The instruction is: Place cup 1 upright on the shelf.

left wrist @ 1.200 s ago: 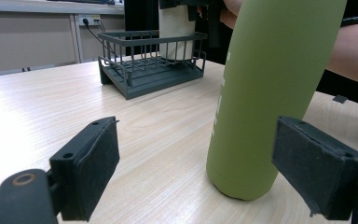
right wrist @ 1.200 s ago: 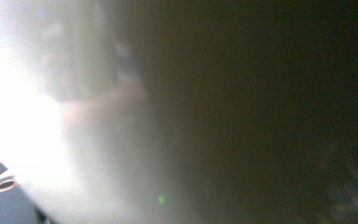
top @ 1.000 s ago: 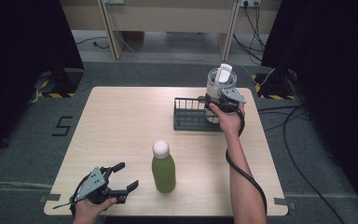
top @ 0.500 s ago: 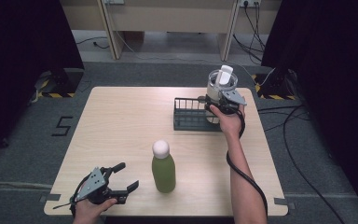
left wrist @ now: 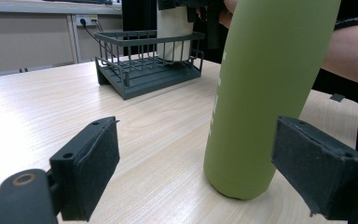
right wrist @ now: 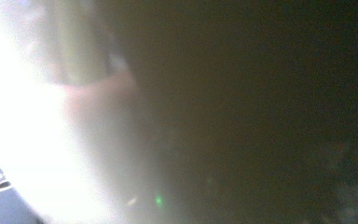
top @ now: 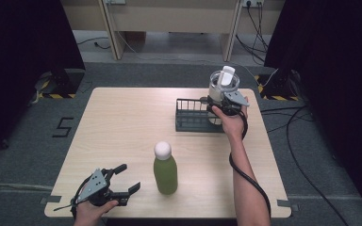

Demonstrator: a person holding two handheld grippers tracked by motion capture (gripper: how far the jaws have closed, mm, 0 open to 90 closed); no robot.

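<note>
A green bottle (top: 165, 172) with a white cap stands upright near the table's front middle. My left gripper (top: 131, 178) rests open at the front left, its jaws pointing at the bottle. In the left gripper view the bottle (left wrist: 265, 93) stands just beyond the right pad (left wrist: 317, 172), untouched, with my left gripper (left wrist: 200, 163) wide open. A cream tumbler (top: 223, 84) with a white lid sits at the right end of a dark wire rack (top: 193, 115). My right gripper (top: 222, 96) is closed around its side. The right gripper view is a blur of a pale surface (right wrist: 37, 116) pressed close.
The wooden table (top: 122, 122) has bare surface on its left half. In the left gripper view the rack (left wrist: 144, 70) holds the tumbler (left wrist: 173, 28). Cables and floor markers lie on the carpet around the table. Desks stand behind.
</note>
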